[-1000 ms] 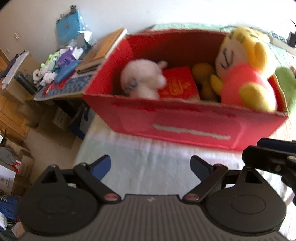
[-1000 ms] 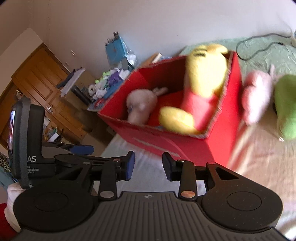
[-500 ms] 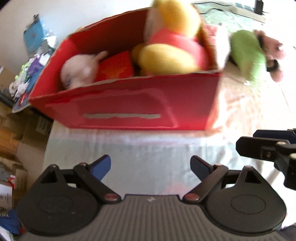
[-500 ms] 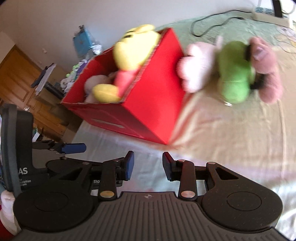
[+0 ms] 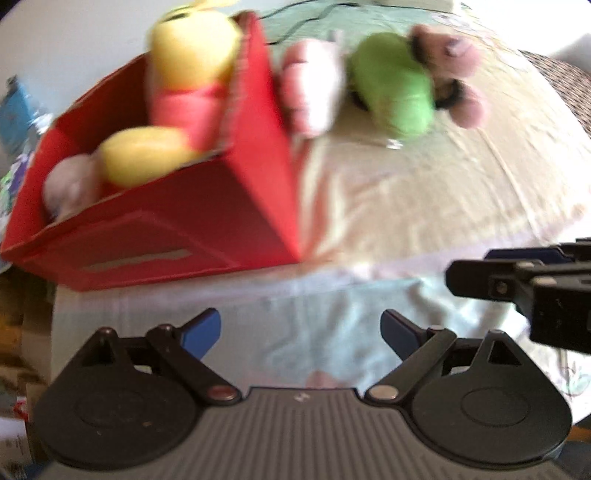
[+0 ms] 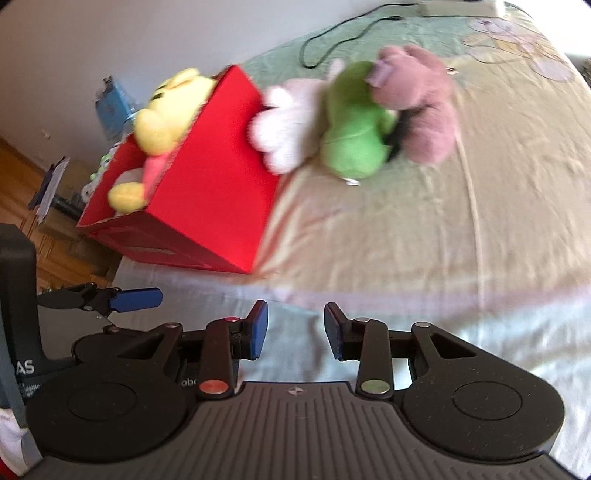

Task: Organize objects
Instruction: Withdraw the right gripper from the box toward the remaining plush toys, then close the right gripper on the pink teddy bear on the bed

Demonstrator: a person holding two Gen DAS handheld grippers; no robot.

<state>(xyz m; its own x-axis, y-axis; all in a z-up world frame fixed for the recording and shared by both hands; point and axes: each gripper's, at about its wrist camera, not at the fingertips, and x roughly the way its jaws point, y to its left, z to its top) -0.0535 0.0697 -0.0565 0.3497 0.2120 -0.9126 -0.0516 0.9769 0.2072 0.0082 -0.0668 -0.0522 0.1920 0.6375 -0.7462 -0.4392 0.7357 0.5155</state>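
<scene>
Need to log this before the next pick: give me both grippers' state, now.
Left gripper: open wide, nothing between its fingers.
Right gripper: open, narrower gap, holding nothing.

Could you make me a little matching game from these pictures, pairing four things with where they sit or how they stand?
Things:
1. yellow plush doll in a coral top
2. green plush toy
3. left gripper
4. black power cable

Places or states:
A. lying on the bedsheet beside the red cardboard box
B. jaws wide apart, nothing between them
C. inside the box
D. trailing across the far end of the bed

Pairs: 1-C, 2-A, 3-B, 4-D
</scene>
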